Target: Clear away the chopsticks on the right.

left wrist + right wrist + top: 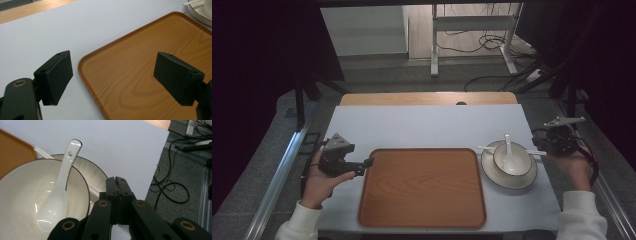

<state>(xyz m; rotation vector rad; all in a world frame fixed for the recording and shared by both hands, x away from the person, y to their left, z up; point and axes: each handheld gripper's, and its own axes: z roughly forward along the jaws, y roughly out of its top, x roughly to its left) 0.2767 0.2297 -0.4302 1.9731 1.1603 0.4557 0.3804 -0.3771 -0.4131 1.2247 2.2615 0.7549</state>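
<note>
One wooden tray (422, 187), pale blue table cover (427, 125), cables on grey floor (492, 42)

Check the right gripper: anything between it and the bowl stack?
Nothing visible. The right gripper, jaws shut, sits just off the right rim of the plate that carries the bowl and spoon. A thin white chopstick lies across the plate rim right at its tips, no barrier.

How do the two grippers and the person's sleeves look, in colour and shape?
Both are black. The left gripper carries a grey three-cornered plate on top, and its fingers are flat rectangular blocks. The right gripper has the same plate and dark cables. Both sleeves are white.
</note>
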